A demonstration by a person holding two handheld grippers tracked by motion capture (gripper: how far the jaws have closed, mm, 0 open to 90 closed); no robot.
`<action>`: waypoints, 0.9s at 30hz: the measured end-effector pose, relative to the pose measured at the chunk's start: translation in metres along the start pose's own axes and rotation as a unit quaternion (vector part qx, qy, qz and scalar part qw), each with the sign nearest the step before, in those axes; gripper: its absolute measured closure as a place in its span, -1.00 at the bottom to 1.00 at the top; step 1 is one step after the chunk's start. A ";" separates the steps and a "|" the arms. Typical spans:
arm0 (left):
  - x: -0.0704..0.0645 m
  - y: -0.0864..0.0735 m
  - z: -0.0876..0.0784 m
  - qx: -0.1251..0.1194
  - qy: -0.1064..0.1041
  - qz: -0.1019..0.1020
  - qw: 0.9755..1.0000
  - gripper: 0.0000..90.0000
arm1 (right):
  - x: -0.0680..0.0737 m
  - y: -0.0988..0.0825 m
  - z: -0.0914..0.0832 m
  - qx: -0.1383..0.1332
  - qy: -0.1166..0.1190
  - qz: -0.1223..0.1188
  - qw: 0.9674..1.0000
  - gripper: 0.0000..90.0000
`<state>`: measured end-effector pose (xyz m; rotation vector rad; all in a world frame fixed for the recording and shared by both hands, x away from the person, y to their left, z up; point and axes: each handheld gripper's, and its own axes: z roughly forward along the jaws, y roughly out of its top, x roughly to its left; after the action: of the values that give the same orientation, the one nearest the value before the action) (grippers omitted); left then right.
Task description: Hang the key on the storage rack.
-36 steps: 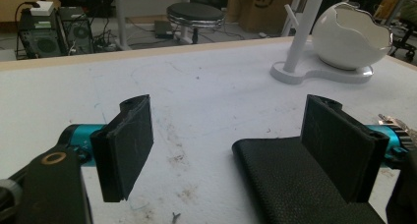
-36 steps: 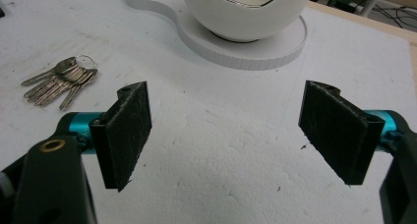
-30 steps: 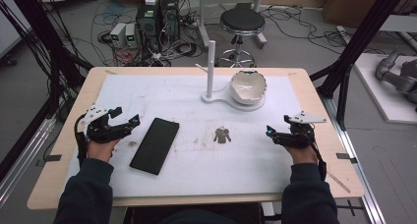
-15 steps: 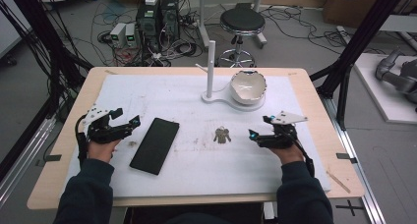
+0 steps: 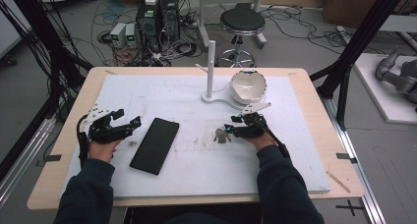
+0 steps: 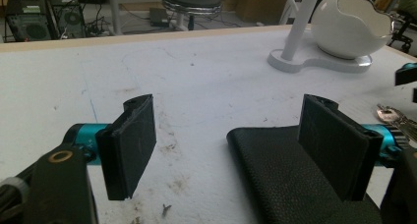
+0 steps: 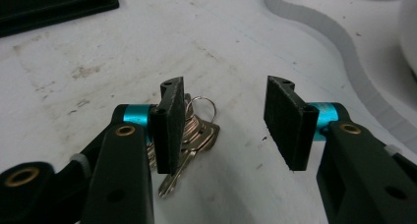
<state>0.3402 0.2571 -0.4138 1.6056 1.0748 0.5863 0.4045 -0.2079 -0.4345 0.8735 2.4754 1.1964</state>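
A bunch of keys (image 5: 222, 135) lies on the white mat near the middle right. My right gripper (image 5: 232, 126) sits low over it, and its jaws have just been closing. In the right gripper view the keys (image 7: 196, 130) lie against the inner side of the left pad, while the right pad stands apart from them, so my right gripper (image 7: 223, 121) grips nothing. My left gripper (image 5: 129, 118) rests open at the left, beside a flat black leather case (image 5: 155, 145). The left gripper view has my left gripper (image 6: 228, 145) with the case's corner (image 6: 285, 184) behind its right jaw.
A white stand with an upright post (image 5: 210, 69) and a white bowl (image 5: 248, 86) sits behind the keys, close to my right gripper. Its curved base (image 7: 314, 22) runs just beyond the right jaw. The mat (image 5: 187, 175) is stained in places.
My right gripper has moved left and slightly down, from the mat's right side to the keys, and its jaws have narrowed. The left gripper and the black case have stayed put.
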 end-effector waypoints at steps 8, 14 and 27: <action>0.001 0.000 0.000 0.003 -0.001 -0.001 1.000 -0.48 | -0.002 0.000 0.020 0.043 0.043 0.005 0.998 0.04; 0.000 0.000 -0.001 0.004 0.000 0.001 1.000 -0.48 | 0.008 -0.003 0.007 0.083 0.064 -0.011 0.994 0.45; 0.000 0.000 -0.001 0.004 0.000 0.000 1.000 -0.47 | 0.012 0.000 -0.010 0.035 0.059 0.018 0.997 0.43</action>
<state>0.3392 0.2576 -0.4133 1.6128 1.0783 0.5832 0.3908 -0.2067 -0.4274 0.8936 2.6213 1.2118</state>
